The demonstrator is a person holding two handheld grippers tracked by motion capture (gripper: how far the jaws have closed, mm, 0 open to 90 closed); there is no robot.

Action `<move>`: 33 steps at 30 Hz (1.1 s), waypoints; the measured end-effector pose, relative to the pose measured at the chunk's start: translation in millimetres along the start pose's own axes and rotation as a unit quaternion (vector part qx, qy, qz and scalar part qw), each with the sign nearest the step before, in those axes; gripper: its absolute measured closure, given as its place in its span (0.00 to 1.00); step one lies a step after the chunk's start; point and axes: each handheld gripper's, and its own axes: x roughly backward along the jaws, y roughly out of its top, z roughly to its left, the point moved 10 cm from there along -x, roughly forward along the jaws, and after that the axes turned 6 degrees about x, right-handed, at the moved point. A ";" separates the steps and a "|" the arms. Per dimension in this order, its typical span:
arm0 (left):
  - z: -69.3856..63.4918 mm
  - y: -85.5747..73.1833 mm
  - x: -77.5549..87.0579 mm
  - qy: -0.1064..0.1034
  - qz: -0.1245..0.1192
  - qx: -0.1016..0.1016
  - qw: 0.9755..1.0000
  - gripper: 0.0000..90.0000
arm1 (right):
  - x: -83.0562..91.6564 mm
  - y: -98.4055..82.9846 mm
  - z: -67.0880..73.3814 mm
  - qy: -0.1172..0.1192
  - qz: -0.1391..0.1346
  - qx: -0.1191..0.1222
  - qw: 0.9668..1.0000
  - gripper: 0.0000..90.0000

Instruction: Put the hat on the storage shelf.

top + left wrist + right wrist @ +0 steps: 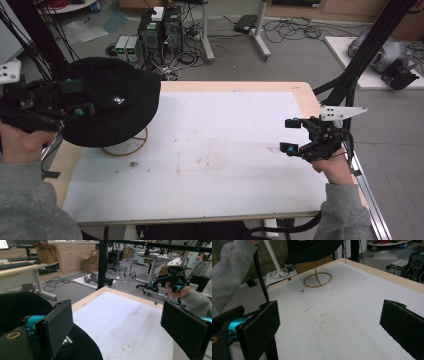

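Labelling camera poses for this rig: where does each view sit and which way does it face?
High view: above the person's side, looking forward and down on the table; both sleeves, hands and tongs enter from below.
Left gripper view: rides the left tongs, facing across the table towards the right tongs.
Right gripper view: rides the right tongs, facing the wooden ring stand.
Shared: black hat, white table.

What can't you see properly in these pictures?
- High view: the black hat covers the top of the wooden stand.
- High view: the left gripper overlaps the hat; whether it touches is unclear.
- High view: the hat's white label is too small to read.
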 end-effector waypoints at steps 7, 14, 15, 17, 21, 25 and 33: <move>-9.8 -23.8 4.5 -0.003 -0.020 0.008 1.000 0.13 | 1.9 3.0 1.4 -0.003 -0.005 0.004 1.000 0.02; -3.8 -47.5 0.3 0.004 -0.017 0.022 1.000 0.13 | 1.0 2.9 3.1 -0.004 -0.002 0.004 1.000 0.02; -3.1 -50.4 -0.2 0.004 -0.017 0.025 1.000 0.13 | 0.8 3.0 2.7 -0.006 -0.002 0.006 1.000 0.02; -2.7 -56.3 -1.0 0.002 -0.021 0.031 0.999 0.13 | 0.4 2.8 2.6 -0.006 -0.001 0.007 1.000 0.02; -4.1 -61.5 -2.0 0.004 -0.021 0.030 0.999 0.13 | 1.3 2.9 2.2 -0.007 -0.002 0.005 1.000 0.02; -6.6 -68.6 -6.1 0.008 -0.020 0.028 0.999 0.13 | 2.1 2.8 1.2 -0.010 -0.003 0.006 1.000 0.02; -8.1 -76.8 -9.4 0.001 -0.027 0.038 0.999 0.13 | 2.8 3.0 -0.2 -0.016 -0.004 0.007 1.000 0.02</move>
